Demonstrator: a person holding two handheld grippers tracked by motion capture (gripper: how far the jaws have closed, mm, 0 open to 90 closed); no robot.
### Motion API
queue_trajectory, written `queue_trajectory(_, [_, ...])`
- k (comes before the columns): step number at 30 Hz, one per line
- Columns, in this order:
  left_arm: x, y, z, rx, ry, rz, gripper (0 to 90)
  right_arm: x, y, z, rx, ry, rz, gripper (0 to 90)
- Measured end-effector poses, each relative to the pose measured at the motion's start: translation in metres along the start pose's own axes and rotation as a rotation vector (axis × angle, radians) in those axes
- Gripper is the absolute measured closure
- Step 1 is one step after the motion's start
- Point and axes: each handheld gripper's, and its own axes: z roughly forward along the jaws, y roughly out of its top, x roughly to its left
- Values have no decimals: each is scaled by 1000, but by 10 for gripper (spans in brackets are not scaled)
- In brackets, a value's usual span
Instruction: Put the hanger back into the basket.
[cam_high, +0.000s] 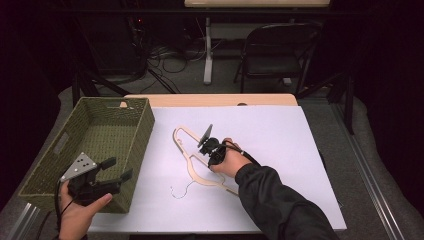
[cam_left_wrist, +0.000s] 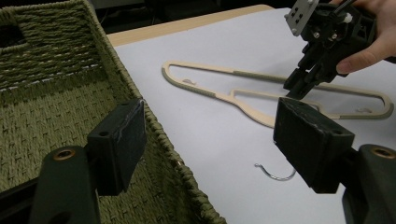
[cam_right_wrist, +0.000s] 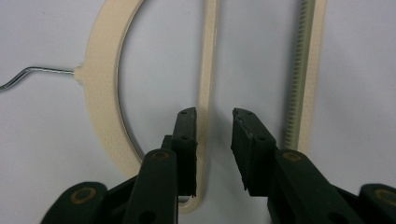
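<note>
A cream hanger (cam_high: 178, 140) with a wire hook (cam_high: 180, 192) lies flat on the white sheet (cam_high: 285, 150). My right gripper (cam_high: 210, 150) points down onto the hanger's middle. In the right gripper view the gripper (cam_right_wrist: 215, 114) is open, and the hanger's thin inner bar (cam_right_wrist: 208, 70) runs up between the jaws, close to the left one. The ridged bar (cam_right_wrist: 306, 70) lies outside the right jaw. My left gripper (cam_high: 117, 169) is open and holds nothing, hovering over the near right corner of the green woven basket (cam_high: 145, 125). In the left gripper view the hanger (cam_left_wrist: 210, 93) lies beyond the open gripper (cam_left_wrist: 208, 116).
The basket (cam_left_wrist: 56, 56) has nothing in it and takes up the table's left side. A strip of the wooden tabletop (cam_high: 210, 100) shows behind the sheet. Beyond the table are a dark folding chair (cam_high: 272, 50) and floor cables (cam_high: 170, 55).
</note>
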Motion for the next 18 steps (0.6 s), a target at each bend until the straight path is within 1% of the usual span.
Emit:
queue_trajectory(1, [0,0,0,0,-1,0,256,0,0,1,-2,8,6,710])
queue_trajectory(2, [0,0,0,0,-1,-1,256,1,1,3,12,2,-1,712])
queue_trajectory(3, [0,0,0,0,-1,-1,256,1,1,3,12,2,-1,712])
queue_trajectory(4, [0,0,1,1,-2,-2,257,1,1,5,17,16,2,714])
queue_trajectory(5, [0,0,1,1,-2,-2,257,2,1,6,21,11,1,716])
queue_trajectory(7, [0,0,1,1,-1,-1,256,2,1,7,16,16,3,719])
queue_trajectory(9, [0,0,1,-1,0,-1,256,4,1,7,33,10,-1,725])
queue_trajectory(11, [0,0,0,1,0,-1,256,4,2,8,35,14,-1,730])
queue_trajectory(12, [0,0,0,1,1,-1,256,4,2,8,44,14,-1,742])
queue_trajectory(13, [0,0,1,0,1,-1,256,5,1,9,28,18,8,746])
queue_trajectory(14, [0,0,1,0,2,-1,257,4,1,10,26,24,7,746])
queue_trajectory(18, [0,0,1,0,4,-2,256,5,2,9,42,12,3,765])
